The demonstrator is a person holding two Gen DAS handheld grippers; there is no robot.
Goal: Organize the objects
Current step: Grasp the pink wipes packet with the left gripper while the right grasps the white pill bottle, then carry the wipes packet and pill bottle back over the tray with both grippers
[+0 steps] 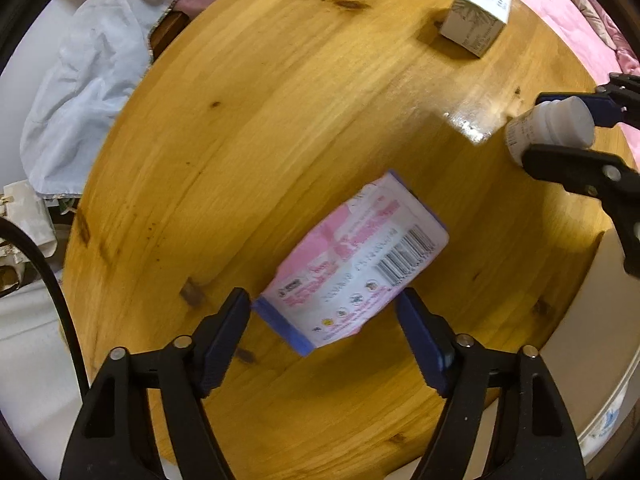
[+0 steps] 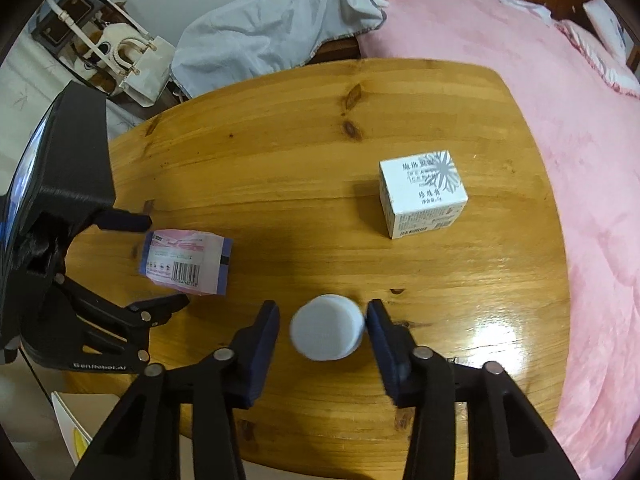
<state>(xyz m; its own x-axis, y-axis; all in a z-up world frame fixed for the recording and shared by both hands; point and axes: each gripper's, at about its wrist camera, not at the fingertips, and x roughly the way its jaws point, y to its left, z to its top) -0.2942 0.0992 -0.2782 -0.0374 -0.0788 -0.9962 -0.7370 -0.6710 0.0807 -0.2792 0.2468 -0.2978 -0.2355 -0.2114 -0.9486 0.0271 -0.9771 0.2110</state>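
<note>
The left gripper (image 1: 324,308) has its fingers apart around the pink packet (image 1: 352,264), flat on the worktop (image 1: 260,140), not yet pinching it. The right gripper (image 2: 323,334) straddles the white bottle (image 2: 327,328): one finger touches its cap, the other stands just off, so no firm grip. A white box (image 2: 423,199) stands well apart, near the bed (image 2: 560,120). Nothing looks grouped yet; I judge the organizing barely begun.
</note>
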